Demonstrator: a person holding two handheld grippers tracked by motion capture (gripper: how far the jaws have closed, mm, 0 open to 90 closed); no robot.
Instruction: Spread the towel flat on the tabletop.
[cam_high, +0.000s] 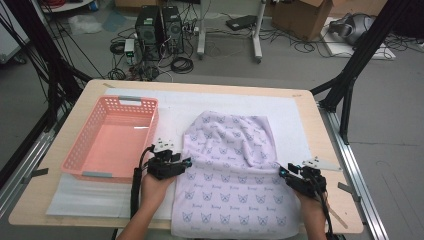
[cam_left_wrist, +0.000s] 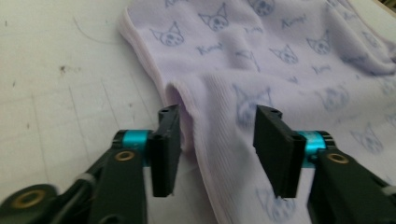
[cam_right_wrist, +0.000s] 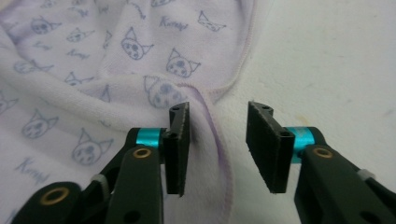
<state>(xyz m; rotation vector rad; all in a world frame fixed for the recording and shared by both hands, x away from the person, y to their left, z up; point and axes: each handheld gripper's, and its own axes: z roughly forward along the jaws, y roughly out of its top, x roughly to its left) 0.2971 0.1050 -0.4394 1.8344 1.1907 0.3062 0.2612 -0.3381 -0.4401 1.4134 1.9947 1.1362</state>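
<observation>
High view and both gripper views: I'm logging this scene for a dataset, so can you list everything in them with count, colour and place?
Lilac cloth printed with small cat faces: one, lilac, spread on the near middle of the table, its near edge hanging over.
Pink slotted plastic basket: one, pink, left of the cloth, nothing in it.
White mat: one, white, under cloth and basket.
Light wooden table: one, pale wood.
Black computer towers: two, black, on the floor beyond the table, among cables.
Brown cardboard box: one, brown, far floor, right.
Left gripper: one, black with teal parts, open at the cloth's left edge.
Right gripper: one, same colours, open at the cloth's right edge.
</observation>
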